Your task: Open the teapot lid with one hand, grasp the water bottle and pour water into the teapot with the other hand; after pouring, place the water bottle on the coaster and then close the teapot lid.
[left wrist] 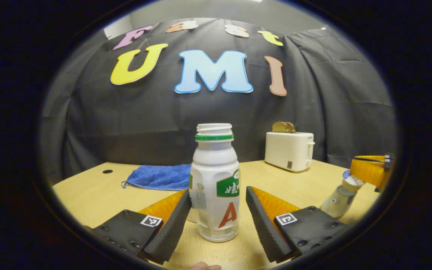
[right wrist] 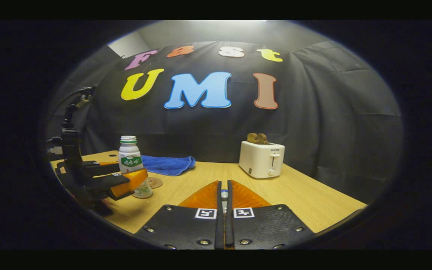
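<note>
A white water bottle (left wrist: 215,183) with a green label and an open threaded neck stands on the wooden table (left wrist: 88,195). My left gripper (left wrist: 217,195) is open, one finger on each side of the bottle's lower half, with narrow gaps. In the right gripper view the bottle (right wrist: 129,157) stands beside a round brown coaster (right wrist: 156,182), with the left gripper (right wrist: 126,173) around it. My right gripper (right wrist: 223,184) is shut on a small white-and-blue piece, the teapot lid (right wrist: 223,194). In the left gripper view the right gripper (left wrist: 369,169) sits at the top of the small white teapot (left wrist: 339,202); whether the lid is lifted is unclear.
A blue towel (left wrist: 159,176) lies at the back left of the table. A white toaster (left wrist: 289,150) with toast in it stands at the back right, also seen as the toaster (right wrist: 261,159) ahead of my right gripper. A fingertip (left wrist: 203,266) shows at the bottom edge.
</note>
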{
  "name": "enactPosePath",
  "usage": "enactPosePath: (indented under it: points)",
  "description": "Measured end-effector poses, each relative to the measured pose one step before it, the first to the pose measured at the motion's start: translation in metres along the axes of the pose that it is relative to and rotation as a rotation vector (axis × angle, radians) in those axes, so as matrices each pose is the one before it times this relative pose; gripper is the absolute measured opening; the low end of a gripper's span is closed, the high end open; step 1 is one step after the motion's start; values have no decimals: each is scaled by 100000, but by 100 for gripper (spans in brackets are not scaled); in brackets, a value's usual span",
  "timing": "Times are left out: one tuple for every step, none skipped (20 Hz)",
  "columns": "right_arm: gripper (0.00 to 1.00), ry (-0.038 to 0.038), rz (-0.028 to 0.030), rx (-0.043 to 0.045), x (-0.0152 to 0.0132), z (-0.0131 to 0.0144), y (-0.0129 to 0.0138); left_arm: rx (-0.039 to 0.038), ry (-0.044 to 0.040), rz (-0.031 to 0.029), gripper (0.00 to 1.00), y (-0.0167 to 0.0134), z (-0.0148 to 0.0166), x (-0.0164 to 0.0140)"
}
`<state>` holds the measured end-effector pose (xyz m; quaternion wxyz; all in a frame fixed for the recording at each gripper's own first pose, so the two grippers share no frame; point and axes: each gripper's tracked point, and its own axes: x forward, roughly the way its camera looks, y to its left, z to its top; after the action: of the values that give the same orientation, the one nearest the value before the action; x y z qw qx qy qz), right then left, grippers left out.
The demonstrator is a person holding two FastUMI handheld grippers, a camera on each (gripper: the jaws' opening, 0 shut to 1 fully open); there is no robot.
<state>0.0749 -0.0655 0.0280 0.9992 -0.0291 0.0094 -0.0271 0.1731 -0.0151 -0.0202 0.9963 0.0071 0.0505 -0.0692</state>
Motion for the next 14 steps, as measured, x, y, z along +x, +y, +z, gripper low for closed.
enactPosePath:
  points:
    - [2,-272,182,489,-186,70,30,108,-459,-64,91,125,9,247]
    - [2,-333,456,424,-85,43,-7,-962,-1608,1040,89,132,406,-6]
    - [2,-304,207,-141,-180,56,-2,-418,72,153,99,25,2,32]
    - [2,-27,-38,-250,-223,14,-166,486,-868,-762,99,-135,384,-208]
    - [0,-80,27,263,-278,82,-68,-20,366,-188,92,189,-310,86]
    - [0,27,516,685,-170,37,-89,-341,533,215,84,118,4,-355]
    - [2,1,699,974,-392,47,3,159,-510,-1307,83,-181,11,-195]
    - [2,287,1405,916,-648,-171,188,845,-289,-1235,80,-315,192,-340]
    - [2,341,1237,323,-882,-326,145,2065,277,181,77,-151,-114,-413]
    - [2,620,644,-25,-1109,-474,-99,4416,-171,1132,78,-92,304,-405]
    - [2,953,735,96,-1095,-493,-106,5002,-104,1306,74,-180,132,-305]
    - [2,712,473,292,-1150,-413,-43,4055,-357,301,74,-401,325,-394]
    - [2,407,-83,-373,-1108,-265,-189,2910,-286,-1632,74,-641,-100,-200]
    - [2,140,-781,-836,-814,-320,-307,2154,-240,-1722,77,-597,33,-262]
